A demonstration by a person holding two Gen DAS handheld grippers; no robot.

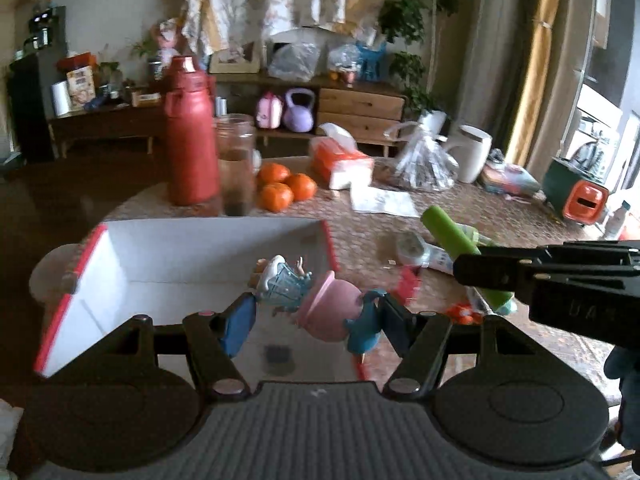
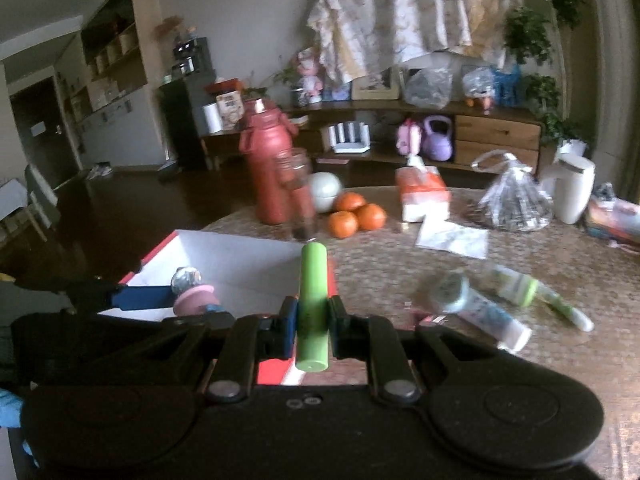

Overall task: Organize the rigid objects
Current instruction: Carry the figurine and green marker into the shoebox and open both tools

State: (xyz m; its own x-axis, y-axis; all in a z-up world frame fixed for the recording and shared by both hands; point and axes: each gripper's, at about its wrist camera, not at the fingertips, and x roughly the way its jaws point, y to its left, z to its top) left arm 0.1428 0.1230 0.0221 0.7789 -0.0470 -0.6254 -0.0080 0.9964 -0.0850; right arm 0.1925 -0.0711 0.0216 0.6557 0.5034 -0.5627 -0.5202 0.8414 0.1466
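Observation:
My left gripper [image 1: 316,322] is shut on a small toy figure [image 1: 326,314] with a pink round body, a teal part and a pale blue lacy top. It hangs over the near right part of a white box with a red rim [image 1: 100,280]. My right gripper [image 2: 312,312] is shut on a green cylinder [image 2: 311,300] that stands up between its fingers, just above the box's right wall [image 2: 224,264]. In the left wrist view the right gripper [image 1: 560,276] reaches in from the right with the green cylinder [image 1: 450,234]. The right wrist view shows the left finger [image 2: 140,297] and the toy [image 2: 194,300].
Behind the box stand a red flask [image 1: 188,140], a glass jar [image 1: 236,160], three oranges [image 1: 280,186] and a tissue pack [image 1: 340,160]. A plastic bag [image 1: 420,164], a white jug [image 1: 472,152] and paper lie further right. Tubes [image 2: 480,312] lie on the patterned cloth.

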